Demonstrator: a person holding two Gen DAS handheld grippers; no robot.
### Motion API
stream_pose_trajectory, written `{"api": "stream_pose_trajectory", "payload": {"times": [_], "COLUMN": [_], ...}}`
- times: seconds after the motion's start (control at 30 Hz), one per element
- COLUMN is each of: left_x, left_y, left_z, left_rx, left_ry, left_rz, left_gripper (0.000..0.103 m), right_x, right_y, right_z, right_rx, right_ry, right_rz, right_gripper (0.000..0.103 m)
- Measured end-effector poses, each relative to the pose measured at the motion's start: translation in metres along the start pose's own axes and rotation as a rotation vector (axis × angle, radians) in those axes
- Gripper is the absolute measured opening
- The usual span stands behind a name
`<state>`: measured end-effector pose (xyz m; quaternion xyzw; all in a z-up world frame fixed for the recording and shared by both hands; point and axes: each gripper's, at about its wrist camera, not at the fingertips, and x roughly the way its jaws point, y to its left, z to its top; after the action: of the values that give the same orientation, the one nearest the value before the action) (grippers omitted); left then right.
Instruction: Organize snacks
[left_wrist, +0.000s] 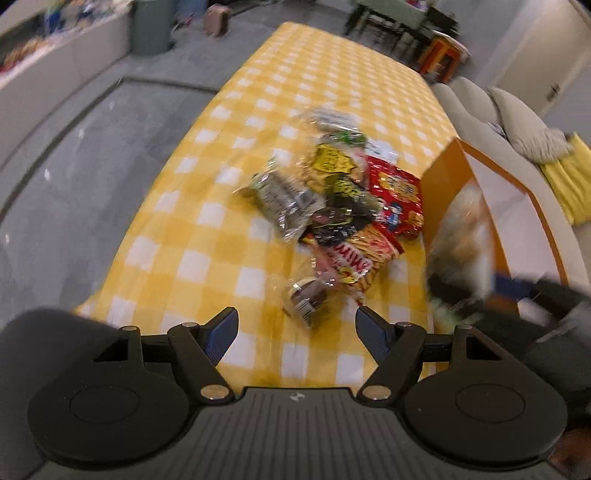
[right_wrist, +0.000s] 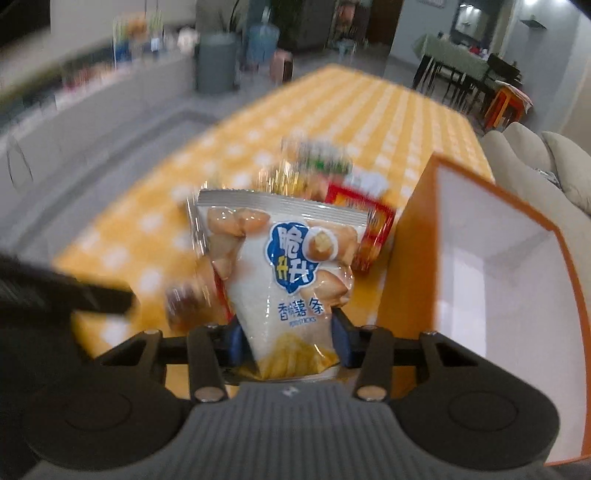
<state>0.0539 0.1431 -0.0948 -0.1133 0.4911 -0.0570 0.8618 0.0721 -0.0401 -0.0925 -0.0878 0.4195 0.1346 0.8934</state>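
The right gripper (right_wrist: 286, 341) is pinching a potato-stick bag (right_wrist: 284, 273) by its bottom edge, keeping it clear for the orange box (right_wrist: 410, 266); the left gripper (left_wrist: 296, 328) is hanging wide and empty over the snack pile (left_wrist: 332, 206).

The snack pile (right_wrist: 317, 173) behind the held white potato-stick bag (right_wrist: 288, 273) is smeared by blur; the orange box (right_wrist: 406, 280) is cut off at the right edge.

place: home living-dining room | cues: sofa (left_wrist: 480, 110), dining table with chairs (right_wrist: 454, 62), checked tablecloth (left_wrist: 258, 92)
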Motion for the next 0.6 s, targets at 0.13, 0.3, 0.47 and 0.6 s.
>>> {"api": "stream_pose_trajectory", "payload": {"times": [0.13, 0.3, 0.47, 0.6], "left_x": [0.011, 0.03, 0.064, 0.082], "left_y": [-0.023, -0.051, -0.054, -0.056], "left_z": [0.0, 0.002, 0.006, 0.006], "left_rx": [0.12, 0.353, 0.429, 0.497], "left_ry": [0.01, 0.028, 0.116, 0.12], "left_rz": [-0.014, 0.029, 0.046, 0.101], "left_gripper": [0.085, 0.085, 0.084, 0.08], "right_x": [-0.039, -0.077, -0.078, -0.071], "right_y": [-0.029, -0.07, -0.095, -0.113], "right_z": [0.012, 0.007, -0.001, -0.007], "right_rx": [0.071, 0.127, 0.171, 0.241], "right_ry": [-0.116, -0.307, -0.299, -0.27], "right_rz": [0.036, 0.015, -0.017, -0.035], "right_gripper": [0.045, 0.045, 0.045, 0.045]}}
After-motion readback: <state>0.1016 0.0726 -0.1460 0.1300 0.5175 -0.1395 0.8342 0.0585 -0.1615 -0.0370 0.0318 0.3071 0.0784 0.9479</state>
